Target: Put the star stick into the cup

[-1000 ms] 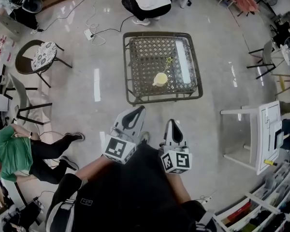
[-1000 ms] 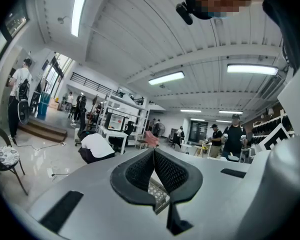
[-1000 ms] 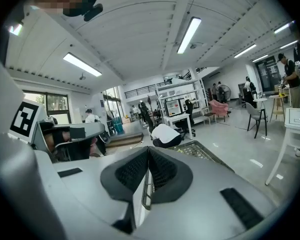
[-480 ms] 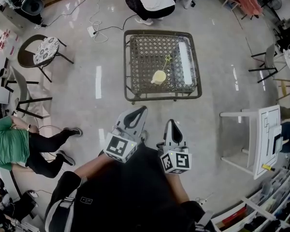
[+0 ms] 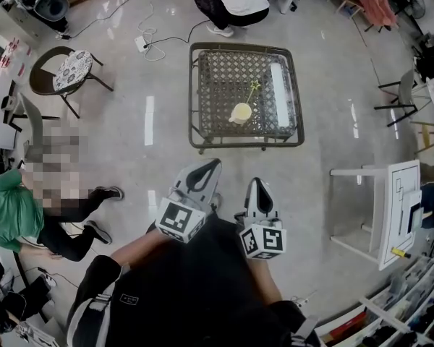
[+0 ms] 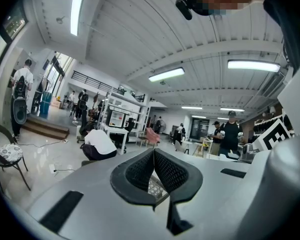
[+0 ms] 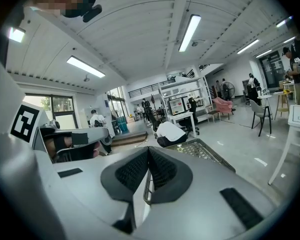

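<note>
Star stick (image 5: 254,90) shows on the low counter (image 5: 193,100) far ahead. Its yellow star is at the far right and its thin stem slants down to the near left, where it meets the rim of the yellow cup (image 5: 240,113). At this range I cannot tell whether the stem's lower end stands inside the cup or only lies against it on the mesh top. Far to the left, a chair (image 5: 66,75) stands well clear of the counter. The left gripper (image 5: 210,165) is held near the person's body and well apart from the counter, and its own view shows its jaws pressed together with nothing between them (image 6: 154,155). The right gripper (image 5: 256,183) is just beside it, equally far back. Its jaws are also closed on nothing (image 7: 148,152), and past them the counter's near edge and the small star (image 7: 180,149) can be seen. At the far right a white table (image 5: 390,197) plays no part. As I judge it, the scene fits two stages. Either the stick rests outside the cup and the person stands off before closing in, or it leans in the cup and the empty jaws are drawn back from a finished job. In the first case the next move calls for stepping up to the counter, parting one pair of jaws and pinching the thin stem. That is a fine grasp, because the stem is slim and lies close to the light cup, which could tip. In the second case nothing remains to be done.
</note>
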`<state>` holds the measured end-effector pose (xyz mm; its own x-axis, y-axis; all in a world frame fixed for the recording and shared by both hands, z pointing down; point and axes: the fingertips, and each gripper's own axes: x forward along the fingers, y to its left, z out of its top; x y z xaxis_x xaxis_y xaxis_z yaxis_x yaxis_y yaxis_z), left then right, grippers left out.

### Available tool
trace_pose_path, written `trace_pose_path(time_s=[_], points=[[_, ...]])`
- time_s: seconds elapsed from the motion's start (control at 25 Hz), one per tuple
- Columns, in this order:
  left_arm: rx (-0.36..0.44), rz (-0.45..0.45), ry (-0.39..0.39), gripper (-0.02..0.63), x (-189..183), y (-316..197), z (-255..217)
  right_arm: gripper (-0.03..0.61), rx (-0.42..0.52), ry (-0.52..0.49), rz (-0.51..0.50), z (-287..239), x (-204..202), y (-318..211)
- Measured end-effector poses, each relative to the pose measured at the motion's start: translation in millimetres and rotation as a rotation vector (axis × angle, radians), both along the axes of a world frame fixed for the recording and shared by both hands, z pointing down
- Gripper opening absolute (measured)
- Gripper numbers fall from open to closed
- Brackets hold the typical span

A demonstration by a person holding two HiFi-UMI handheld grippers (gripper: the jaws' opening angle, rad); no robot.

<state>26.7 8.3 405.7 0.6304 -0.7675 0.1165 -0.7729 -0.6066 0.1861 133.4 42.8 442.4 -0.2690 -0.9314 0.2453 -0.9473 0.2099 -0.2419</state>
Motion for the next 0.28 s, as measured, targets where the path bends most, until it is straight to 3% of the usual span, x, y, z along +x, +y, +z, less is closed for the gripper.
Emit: trace_pose_path(time_s=[0.28], points=[[0.003,0.005,0.001,0.017,-9.7,3.0,3.5,0.011,0.004,-0.003,0.012,2.0,-8.3,2.6]])
